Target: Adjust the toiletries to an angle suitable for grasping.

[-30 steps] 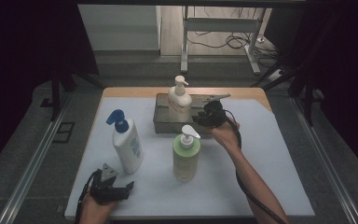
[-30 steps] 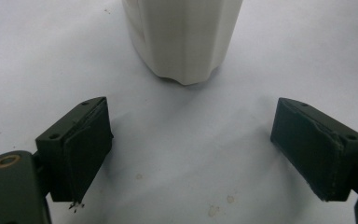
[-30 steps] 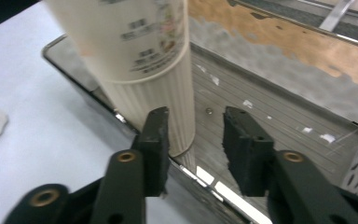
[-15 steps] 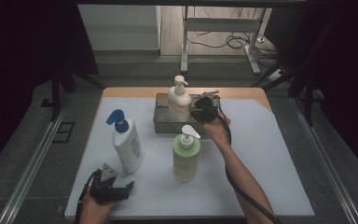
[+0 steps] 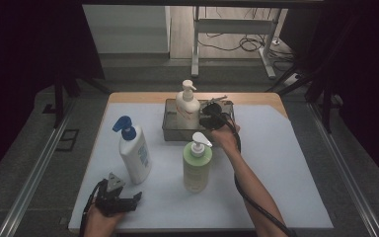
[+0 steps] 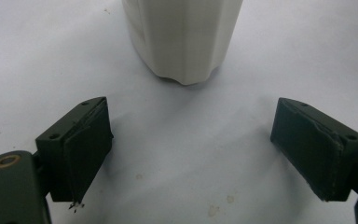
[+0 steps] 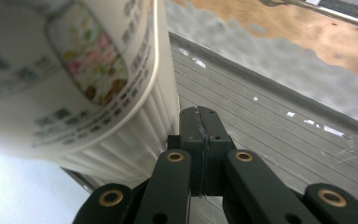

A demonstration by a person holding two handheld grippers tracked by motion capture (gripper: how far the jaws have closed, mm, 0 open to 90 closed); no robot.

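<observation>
Label print on the cream pump bottle (image 7: 74, 70) too blurred to read; no other text.

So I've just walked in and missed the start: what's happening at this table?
A person works with two handheld grippers. The right gripper, jaws shut with nothing between them, is beside the cream pump bottle standing in the metal tray. The left gripper rests open near the blue-capped bottle. The green bottle stands untouched on the table.
</observation>
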